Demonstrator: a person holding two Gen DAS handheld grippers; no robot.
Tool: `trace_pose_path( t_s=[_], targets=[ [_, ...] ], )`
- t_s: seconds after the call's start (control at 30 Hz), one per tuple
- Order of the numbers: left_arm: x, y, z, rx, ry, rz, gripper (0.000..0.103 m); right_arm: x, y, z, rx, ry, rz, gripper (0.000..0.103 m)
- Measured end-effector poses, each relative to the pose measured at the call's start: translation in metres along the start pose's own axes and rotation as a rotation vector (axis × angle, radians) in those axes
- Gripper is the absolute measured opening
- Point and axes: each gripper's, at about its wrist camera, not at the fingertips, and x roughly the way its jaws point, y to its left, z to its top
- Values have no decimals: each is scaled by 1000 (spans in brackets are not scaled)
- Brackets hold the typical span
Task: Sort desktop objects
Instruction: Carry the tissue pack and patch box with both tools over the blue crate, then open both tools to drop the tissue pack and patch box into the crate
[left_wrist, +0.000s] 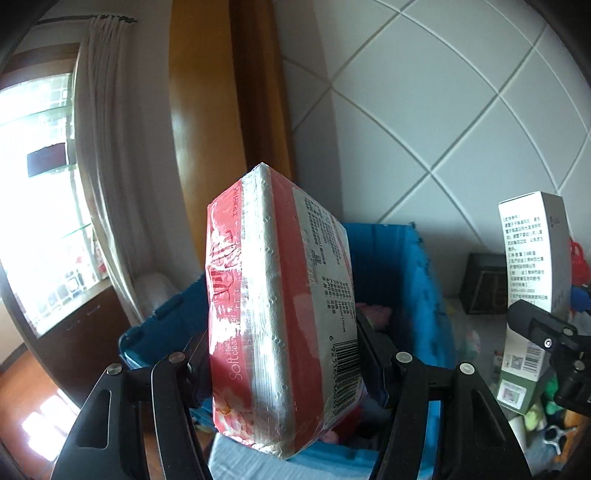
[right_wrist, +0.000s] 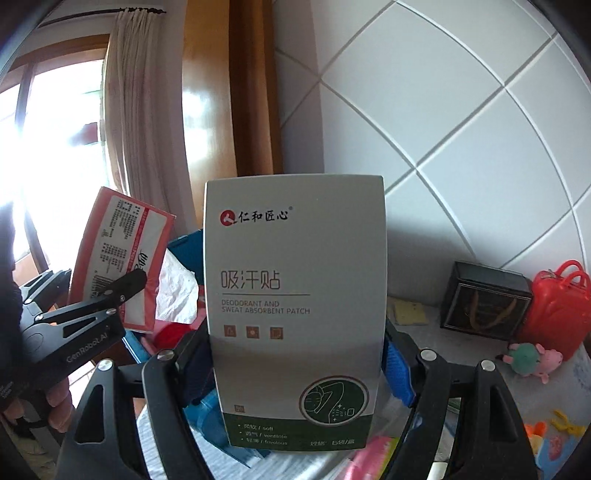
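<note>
Left gripper (left_wrist: 284, 332): clamped on the red tissue pack (left_wrist: 277, 314), raised above the blue bin (left_wrist: 399, 280).
Right gripper (right_wrist: 295, 354): clamped on the grey sweat-patch box (right_wrist: 295, 295), upright, lifted.
Table (right_wrist: 480, 354): black box (right_wrist: 484, 299), red toy case (right_wrist: 557, 306).

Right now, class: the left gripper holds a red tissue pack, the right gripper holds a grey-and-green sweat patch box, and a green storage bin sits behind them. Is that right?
Not quite. The storage bin is blue, not green, as the left wrist view shows. The rest stands: the left gripper holds the red tissue pack, and the right gripper holds the grey-and-green sweat patch box.
</note>
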Motion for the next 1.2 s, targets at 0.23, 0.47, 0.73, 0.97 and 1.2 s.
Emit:
trace_pose_path(
  t_s=[0.23,0.47,0.73,0.97,1.2],
  targets=[
    [65,49,-8,-28,107,-16,63,82,59,11,-13,92,13,77],
    [117,29,-17,24,213,-83,63,138,59,7,3,208,-17,77],
    [142,24,-16,23,272,-100,67,155,57,5,-20,276,-74,77],
    [143,33,-20,3,281,-108,76,152,63,1,-34,279,-112,84],
    [132,44,-24,-3,277,-112,78,145,65,1,-39,265,-151,97]
  ],
)
